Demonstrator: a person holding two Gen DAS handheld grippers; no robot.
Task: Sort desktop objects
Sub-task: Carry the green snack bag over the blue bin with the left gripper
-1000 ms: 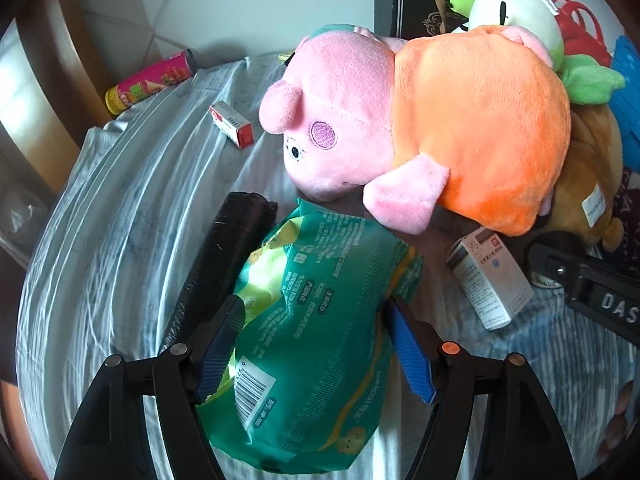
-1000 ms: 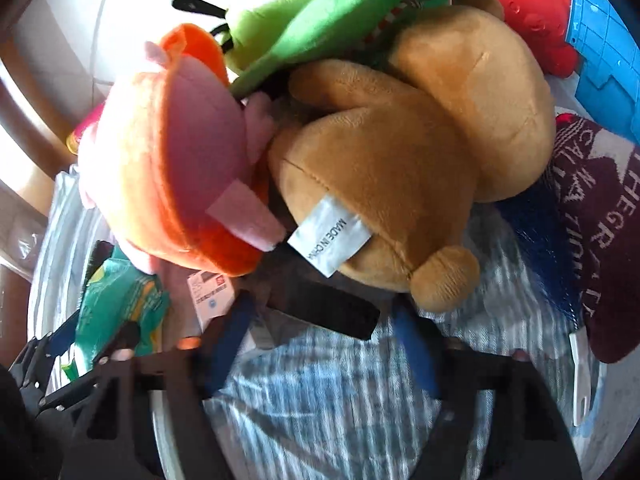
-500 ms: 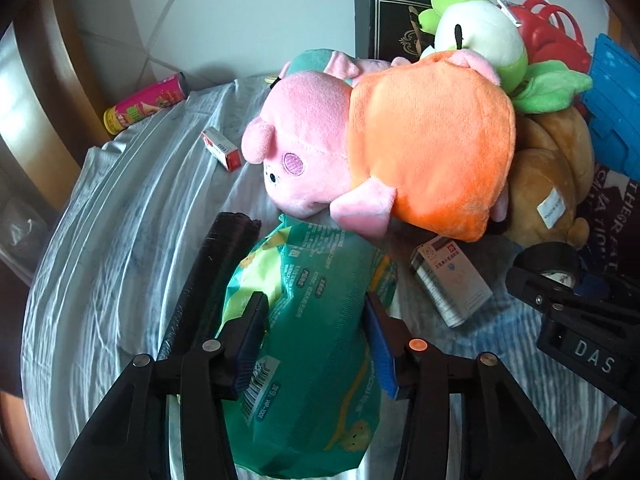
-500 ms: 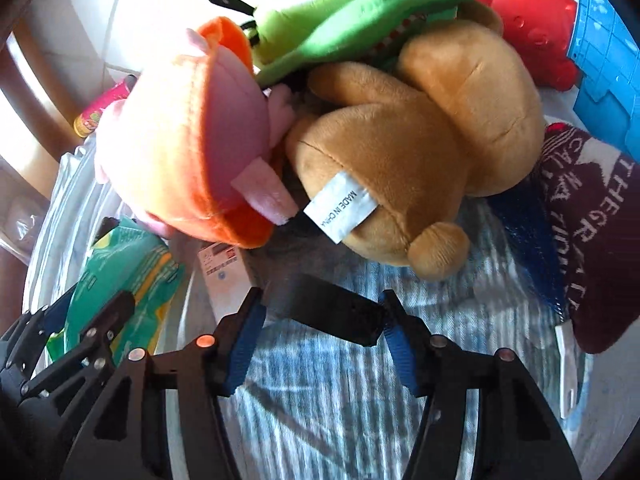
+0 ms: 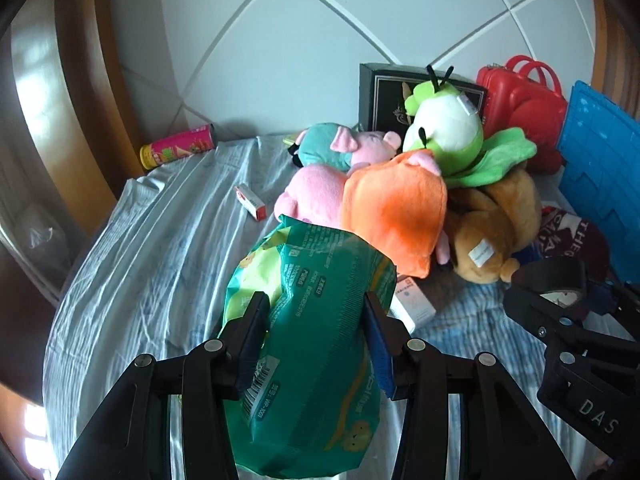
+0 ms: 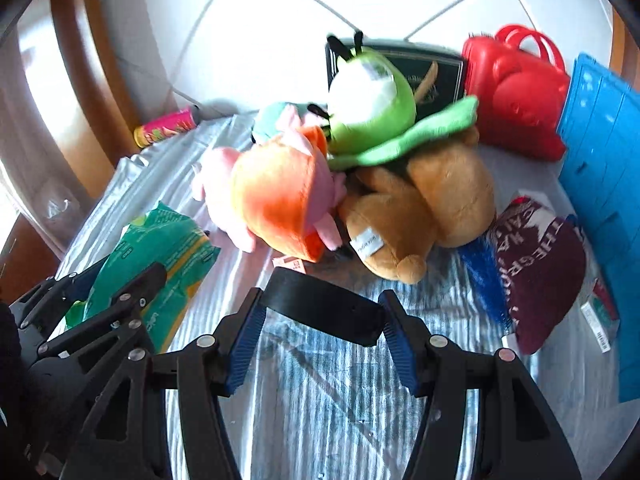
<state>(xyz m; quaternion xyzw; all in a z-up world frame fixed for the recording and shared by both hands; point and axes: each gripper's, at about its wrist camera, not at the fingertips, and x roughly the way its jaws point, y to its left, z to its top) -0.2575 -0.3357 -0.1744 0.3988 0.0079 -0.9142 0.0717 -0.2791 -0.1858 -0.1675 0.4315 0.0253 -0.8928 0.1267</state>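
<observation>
Both tools lifted | left tool (image 5: 316, 344) grips green packet (image 5: 312, 360) | right tool (image 6: 320, 342) grips black roll (image 6: 324, 306)

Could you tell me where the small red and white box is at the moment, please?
In the left wrist view the small red and white box lies on the pale sheet, left of the pink pig plush and below the pink can.

Bright daylight, fisheye warp, slight blur
</observation>
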